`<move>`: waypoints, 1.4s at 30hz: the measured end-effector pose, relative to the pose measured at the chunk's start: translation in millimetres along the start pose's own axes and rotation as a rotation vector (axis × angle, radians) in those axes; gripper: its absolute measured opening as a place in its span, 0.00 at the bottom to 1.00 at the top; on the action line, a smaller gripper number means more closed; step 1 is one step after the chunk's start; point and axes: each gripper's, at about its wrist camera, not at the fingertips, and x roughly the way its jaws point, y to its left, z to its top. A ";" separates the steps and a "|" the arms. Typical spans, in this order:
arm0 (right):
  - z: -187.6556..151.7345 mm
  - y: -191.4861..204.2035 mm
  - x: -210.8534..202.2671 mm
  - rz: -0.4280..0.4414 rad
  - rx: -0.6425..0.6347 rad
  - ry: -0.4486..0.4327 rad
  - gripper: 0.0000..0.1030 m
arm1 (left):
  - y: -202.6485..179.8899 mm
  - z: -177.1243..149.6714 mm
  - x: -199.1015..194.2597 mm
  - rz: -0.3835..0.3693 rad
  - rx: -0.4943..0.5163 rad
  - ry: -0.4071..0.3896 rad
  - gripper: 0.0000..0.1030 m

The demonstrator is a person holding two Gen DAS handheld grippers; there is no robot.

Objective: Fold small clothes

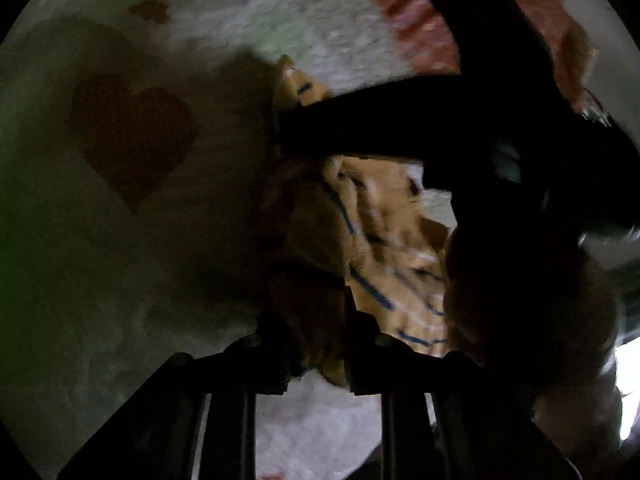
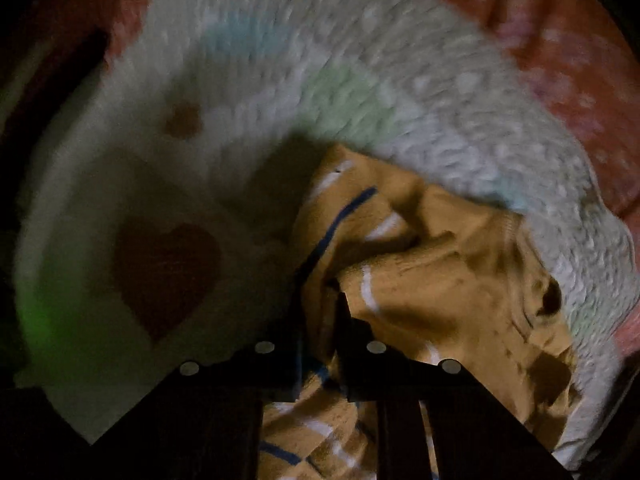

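Note:
A small mustard-yellow garment with blue and white stripes (image 2: 436, 280) lies bunched on a white fleece blanket (image 2: 360, 92). My right gripper (image 2: 320, 300) is shut on a fold of the garment, and the cloth hangs between and below its fingers. In the left wrist view the same garment (image 1: 384, 232) is lifted, and my left gripper (image 1: 316, 344) is shut on its lower edge. The dark body of the other gripper (image 1: 460, 120) crosses the upper right of that view and hides part of the cloth. Both views are dim and blurred.
The white blanket carries brown heart prints (image 1: 132, 136), (image 2: 164, 276) and pale blue and green patches (image 2: 340, 100). A pink-red patterned cloth (image 2: 572, 68) lies beyond the blanket's far edge, and it also shows in the left wrist view (image 1: 420, 24).

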 end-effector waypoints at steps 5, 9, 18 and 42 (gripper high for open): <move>-38.3 -70.6 -66.8 0.080 0.145 -0.156 0.13 | -88.8 -24.6 6.2 0.016 0.196 -0.025 0.17; -94.8 -157.2 -93.1 0.129 0.332 -0.234 0.12 | -163.1 -53.8 46.8 -0.005 0.322 0.050 0.11; -251.6 -284.8 -45.9 0.229 0.757 -0.280 0.09 | -239.6 -141.7 136.3 0.035 0.536 0.287 0.09; -254.8 -273.2 -49.5 0.319 0.703 -0.416 0.50 | -143.5 -21.9 114.5 0.261 0.261 0.089 0.53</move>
